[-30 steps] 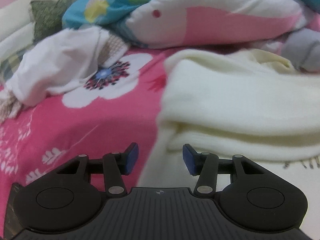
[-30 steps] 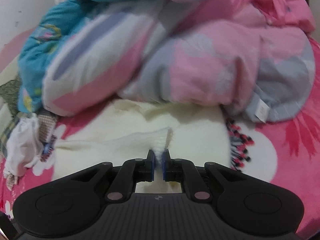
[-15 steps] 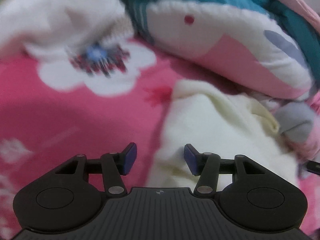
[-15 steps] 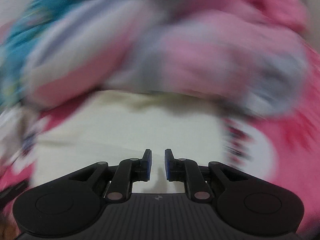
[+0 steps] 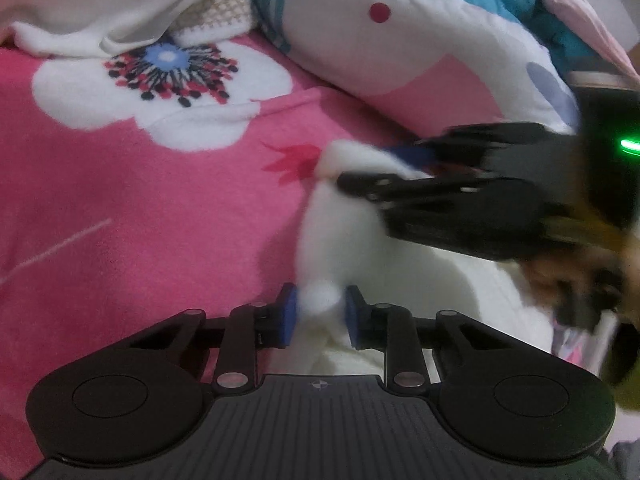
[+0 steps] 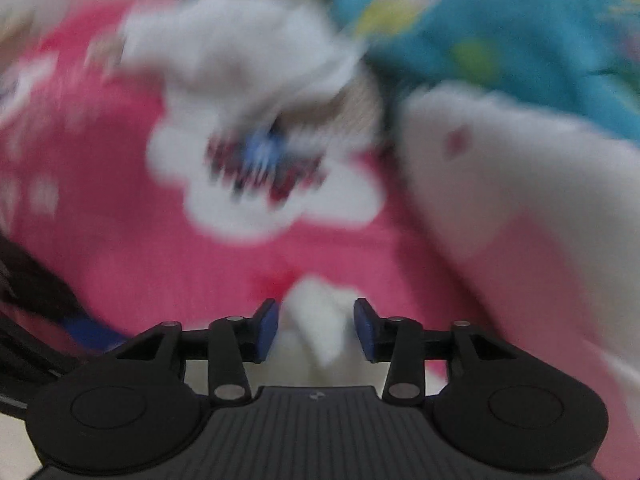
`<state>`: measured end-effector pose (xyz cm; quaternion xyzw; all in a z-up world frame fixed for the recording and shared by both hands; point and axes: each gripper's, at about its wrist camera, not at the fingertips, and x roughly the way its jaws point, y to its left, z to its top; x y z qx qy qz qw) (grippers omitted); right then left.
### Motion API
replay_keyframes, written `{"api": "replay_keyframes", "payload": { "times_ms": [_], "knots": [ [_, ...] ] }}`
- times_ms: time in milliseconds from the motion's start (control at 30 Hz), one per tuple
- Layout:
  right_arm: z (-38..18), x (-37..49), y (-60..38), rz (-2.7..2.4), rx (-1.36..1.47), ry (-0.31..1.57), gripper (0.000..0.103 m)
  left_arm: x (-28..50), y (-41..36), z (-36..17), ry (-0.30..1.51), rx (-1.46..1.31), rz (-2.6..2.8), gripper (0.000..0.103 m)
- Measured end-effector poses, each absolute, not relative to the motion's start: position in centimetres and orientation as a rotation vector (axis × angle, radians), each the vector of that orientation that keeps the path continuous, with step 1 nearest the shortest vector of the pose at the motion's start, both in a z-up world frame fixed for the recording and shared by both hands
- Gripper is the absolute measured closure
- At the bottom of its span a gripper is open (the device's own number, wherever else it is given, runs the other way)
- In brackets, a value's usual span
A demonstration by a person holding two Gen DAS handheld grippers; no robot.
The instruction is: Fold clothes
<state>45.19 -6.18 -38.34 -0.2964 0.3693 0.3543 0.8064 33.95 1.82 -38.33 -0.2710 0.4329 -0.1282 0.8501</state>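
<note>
A cream knit garment [image 5: 360, 240] lies on the pink flowered blanket [image 5: 120, 200]. In the left wrist view my left gripper [image 5: 318, 312] is low over its near edge. Its jaws are closing, and a bunched bit of the cream cloth fills the gap and touches both blue pads. My right gripper [image 5: 380, 168] comes in blurred from the right, over the garment's far corner. In the blurred right wrist view the right gripper [image 6: 316, 320] has its jaws opening. The cream garment's corner [image 6: 316, 312] lies loose between them with gaps on both sides.
A crumpled white garment [image 5: 100, 0] lies at the back left on the blanket. A bulky quilt in white, pink and teal [image 5: 400, 52] is heaped along the back right. A person's hand [image 5: 580, 276] holds the right gripper at the right edge.
The left gripper turned, dropped to the cream garment's edge and closed on it. The right gripper let go of the cream fold, swung left to the garment's corner, and its jaws parted.
</note>
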Motion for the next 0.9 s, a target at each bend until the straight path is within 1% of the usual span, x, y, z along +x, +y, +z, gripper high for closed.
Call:
{"api": "replay_keyframes", "payload": {
  "times_ms": [33, 67, 133, 200, 233, 300, 367, 400, 467, 500, 533, 567, 600, 633, 667, 767, 800, 833, 867, 900],
  "knots": [
    [-38.4, 46.0, -6.6, 0.747, -0.578, 0.822, 0.077, 33.8, 1.8, -38.3, 0.911, -0.566, -0.275, 0.080],
    [-38.5, 46.8, -6.9, 0.735, -0.522, 0.853, 0.082, 33.7, 2.0, -38.4, 0.912, -0.577, -0.279, 0.080],
    [-38.7, 48.5, -7.9, 0.706, -0.386, 0.916, 0.085, 33.6, 2.4, -38.6, 0.913, -0.604, -0.290, 0.080],
    [-39.2, 50.4, -11.5, 0.608, -0.039, 0.986, 0.088, 33.7, 2.6, -38.9, 0.916, -0.612, -0.300, 0.080],
    [-39.8, 51.3, -13.4, 0.551, 0.127, 1.013, 0.094, 33.7, 2.7, -39.0, 0.918, -0.616, -0.305, 0.080],
    [-41.1, 52.8, -16.8, 0.440, 0.437, 1.046, 0.094, 33.8, 2.9, -39.0, 0.924, -0.614, -0.315, 0.080],
    [-41.0, 53.0, -18.7, 0.339, 0.523, 1.004, 0.097, 33.9, 3.0, -39.2, 0.931, -0.617, -0.319, 0.080],
    [-40.9, 53.1, -19.4, 0.297, 0.554, 0.981, 0.097, 33.9, 3.1, -39.3, 0.931, -0.624, -0.321, 0.080],
    [-39.4, 53.1, -19.0, 0.331, 0.476, 0.945, 0.095, 33.9, 3.0, -39.3, 0.929, -0.624, -0.322, 0.080],
    [-38.7, 53.2, -17.8, 0.389, 0.385, 0.957, 0.095, 33.8, 2.9, -39.1, 0.925, -0.617, -0.321, 0.080],
    [-38.0, 53.3, -16.5, 0.445, 0.285, 0.966, 0.091, 33.7, 2.8, -39.0, 0.922, -0.611, -0.321, 0.080],
    [-37.6, 53.1, -14.6, 0.491, 0.146, 0.972, 0.079, 33.6, 2.7, -38.8, 0.914, -0.598, -0.320, 0.080],
    [-37.2, 52.9, -12.7, 0.536, 0.007, 0.974, 0.069, 33.5, 2.5, -38.6, 0.906, -0.585, -0.320, 0.080],
    [-36.8, 52.6, -10.8, 0.580, -0.134, 0.968, 0.049, 33.4, 2.3, -38.4, 0.898, -0.571, -0.320, 0.080],
    [-36.8, 52.0, -8.8, 0.620, -0.284, 0.934, 0.041, 33.2, 2.1, -38.1, 0.884, -0.546, -0.322, 0.080],
    [-38.0, 50.6, -3.8, 0.720, -0.677, 0.863, 0.041, 32.7, 1.4, -37.1, 0.844, -0.476, -0.341, 0.081],
    [-39.2, 50.3, -2.7, 0.744, -0.788, 0.878, 0.043, 32.5, 1.2, -36.9, 0.834, -0.456, -0.349, 0.081],
    [-40.1, 50.2, -1.8, 0.762, -0.883, 0.892, 0.052, 32.3, 1.1, -36.7, 0.824, -0.435, -0.357, 0.081],
    [-40.3, 50.4, -1.8, 0.750, -0.899, 0.910, 0.072, 32.1, 0.9, -36.5, 0.814, -0.419, -0.366, 0.081],
    [-40.5, 50.7, -1.8, 0.739, -0.916, 0.928, 0.076, 32.0, 0.9, -36.4, 0.809, -0.414, -0.370, 0.081]
  ]
}}
